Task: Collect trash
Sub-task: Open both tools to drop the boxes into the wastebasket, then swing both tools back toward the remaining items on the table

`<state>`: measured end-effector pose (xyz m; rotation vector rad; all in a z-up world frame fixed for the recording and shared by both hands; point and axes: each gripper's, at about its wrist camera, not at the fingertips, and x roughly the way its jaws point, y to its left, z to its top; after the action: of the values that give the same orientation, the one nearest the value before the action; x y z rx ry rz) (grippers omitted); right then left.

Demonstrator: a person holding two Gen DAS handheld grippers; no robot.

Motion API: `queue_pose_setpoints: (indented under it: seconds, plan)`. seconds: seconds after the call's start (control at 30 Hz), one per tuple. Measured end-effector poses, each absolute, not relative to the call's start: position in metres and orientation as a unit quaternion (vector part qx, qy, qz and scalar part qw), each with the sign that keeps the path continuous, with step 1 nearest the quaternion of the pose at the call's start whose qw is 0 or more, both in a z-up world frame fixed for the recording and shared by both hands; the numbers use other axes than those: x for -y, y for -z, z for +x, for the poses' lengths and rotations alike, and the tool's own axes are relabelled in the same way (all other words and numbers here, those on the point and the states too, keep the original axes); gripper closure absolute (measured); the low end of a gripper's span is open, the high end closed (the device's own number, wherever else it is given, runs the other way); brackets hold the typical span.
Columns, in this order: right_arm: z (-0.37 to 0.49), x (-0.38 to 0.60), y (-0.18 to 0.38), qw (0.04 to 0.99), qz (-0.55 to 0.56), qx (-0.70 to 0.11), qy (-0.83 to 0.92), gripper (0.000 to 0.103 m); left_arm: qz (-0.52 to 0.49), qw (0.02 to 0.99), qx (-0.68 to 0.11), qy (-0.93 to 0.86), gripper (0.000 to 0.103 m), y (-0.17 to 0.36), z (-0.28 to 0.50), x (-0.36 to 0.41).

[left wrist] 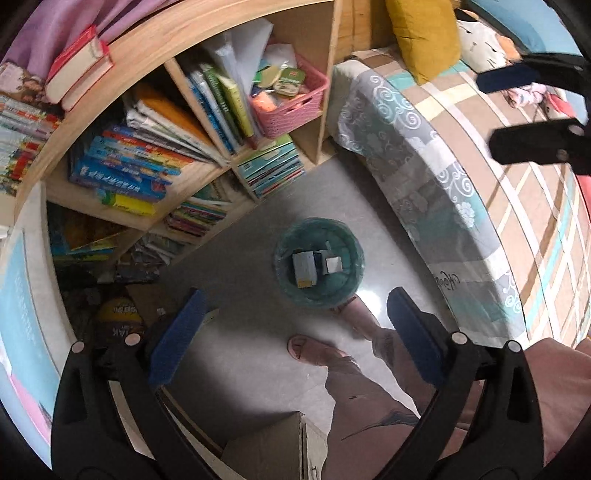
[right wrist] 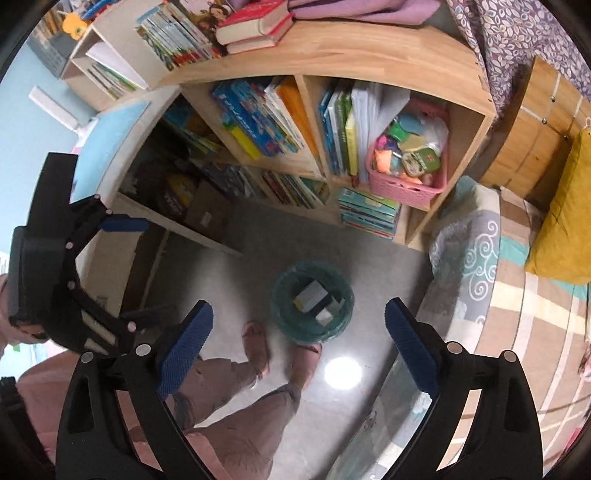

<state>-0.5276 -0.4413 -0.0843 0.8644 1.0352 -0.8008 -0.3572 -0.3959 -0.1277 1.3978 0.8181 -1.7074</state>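
Note:
A round green-lined trash bin (left wrist: pixel 319 295) stands on the grey floor below both grippers; it also shows in the right wrist view (right wrist: pixel 284 321). Inside lie small boxes (left wrist: pixel 304 267), also seen in the right wrist view (right wrist: pixel 312 297). My left gripper (left wrist: pixel 295 325) is open and empty, held high above the floor near the bin. My right gripper (right wrist: pixel 299 332) is open and empty, also high above the bin. The right gripper appears at the upper right of the left wrist view (left wrist: pixel 524 110); the left gripper appears at the left of the right wrist view (right wrist: pixel 125 269).
A wooden bookshelf (left wrist: pixel 155 48) full of books with a pink basket (left wrist: pixel 291 103) stands behind the bin. A bed with a patterned cover (left wrist: pixel 480 192) and a yellow pillow (left wrist: pixel 424 33) lies to the right. A cardboard box (left wrist: pixel 269 446) and the person's feet (right wrist: pixel 258 347) are near the bin.

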Motion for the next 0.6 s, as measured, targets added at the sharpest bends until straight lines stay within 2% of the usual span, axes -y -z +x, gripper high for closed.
queue_pose_setpoints:
  seconds: [0.33,0.6]
  plan:
    - [-0.523,0.435,0.076,0.713,0.375,-0.469,0.361,0.009,0.528,0.418,-0.336,0.659,0.007,0.118,-0.330,0.394]
    - [-0.478,0.438,0.061,0.753,0.317,-0.479,0.321,0.008,0.493,0.473,-0.354,0.638,0.007,0.098,-0.290,0.389]
